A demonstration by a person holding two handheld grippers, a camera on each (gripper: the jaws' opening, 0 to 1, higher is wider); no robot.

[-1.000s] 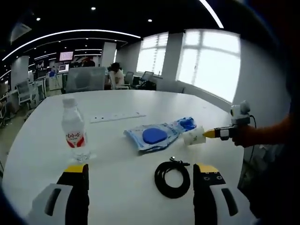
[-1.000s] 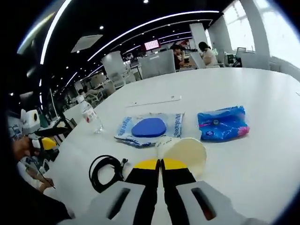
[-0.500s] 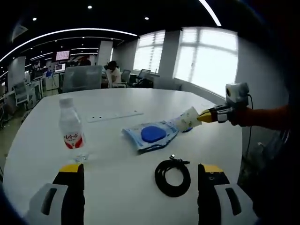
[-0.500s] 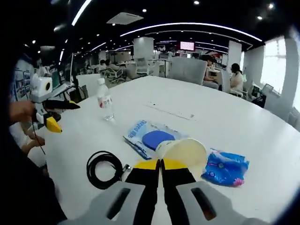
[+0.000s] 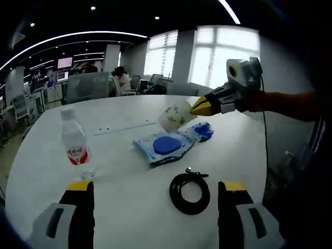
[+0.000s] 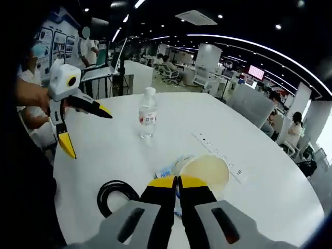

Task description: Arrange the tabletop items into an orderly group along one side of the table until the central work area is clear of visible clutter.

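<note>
Left hand-held gripper [image 5: 155,194] waits, jaws apart, over a coiled black cable [image 5: 190,187] on the white desk [image 5: 129,207]; beyond, the right hand-held gripper [image 6: 177,180] carries a clamped cream paper cup [image 6: 205,171] aloft, likely bound for the desk's edge, where it must be set down upright.

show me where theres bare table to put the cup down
Bare tabletop runs behind the water bottle and the blue wipes packet, toward the far edge. Another free strip lies between the bottle and the black cable coil. It is crowded where the packets and coil sit together, below the paper cup in the right gripper.
</note>
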